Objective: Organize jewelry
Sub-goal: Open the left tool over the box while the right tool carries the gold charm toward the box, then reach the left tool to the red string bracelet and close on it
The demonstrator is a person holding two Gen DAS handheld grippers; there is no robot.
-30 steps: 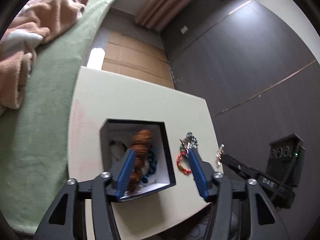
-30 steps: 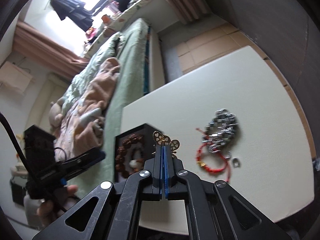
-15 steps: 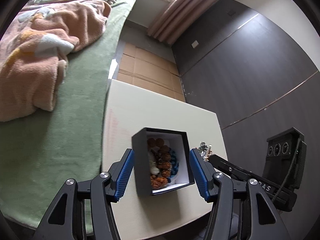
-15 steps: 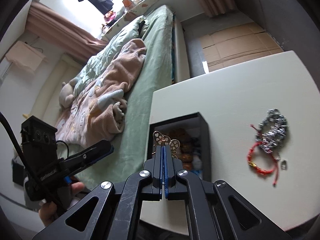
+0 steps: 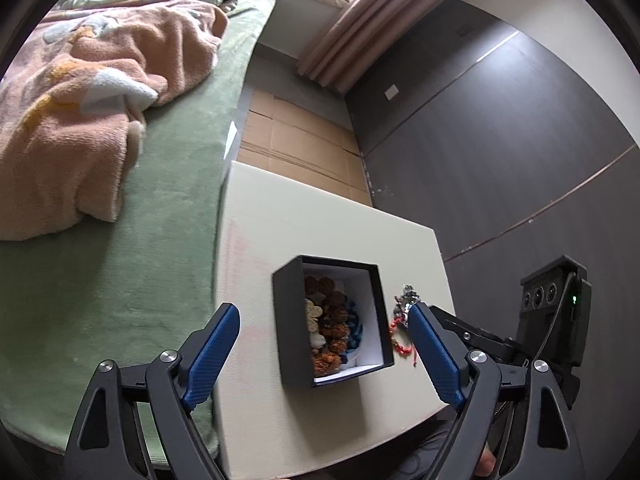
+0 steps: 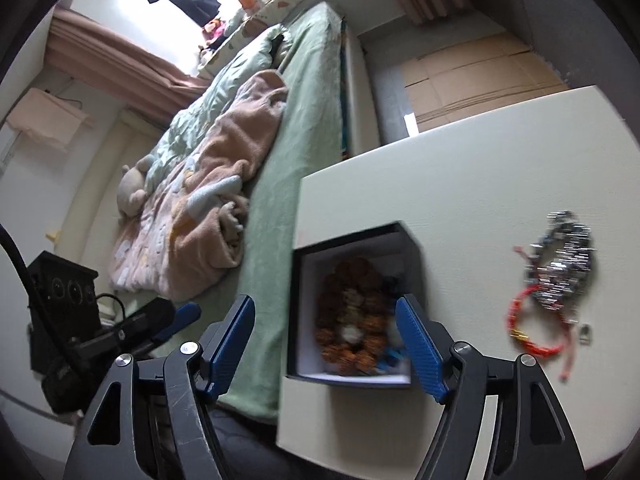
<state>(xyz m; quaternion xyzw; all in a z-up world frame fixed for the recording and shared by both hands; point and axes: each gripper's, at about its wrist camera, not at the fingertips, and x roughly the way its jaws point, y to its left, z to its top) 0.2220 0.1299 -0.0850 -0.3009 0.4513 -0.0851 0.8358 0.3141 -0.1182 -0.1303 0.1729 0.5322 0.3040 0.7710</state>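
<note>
while both my grippers, left gripper (image 5: 324, 354) and right gripper (image 6: 326, 344), are opening with nothing between the jaws above the box (image 6: 412, 240), the red bracelet (image 6: 528, 330) and silver bracelet (image 6: 568, 260) lie tangled beside it; grabbing one may drag both.

I see a matt black cardboard box (image 5: 291, 322) with a smooth white lining on the smooth, matt cream bench (image 5: 320, 224). Inside lie rough brown wooden beads (image 5: 335, 330). Near the bench's right edge, a shiny metal chain (image 6: 566, 258) touches a red cord bracelet (image 6: 528, 330). My fingers (image 5: 212, 350) carry ribbed blue pads.
</note>
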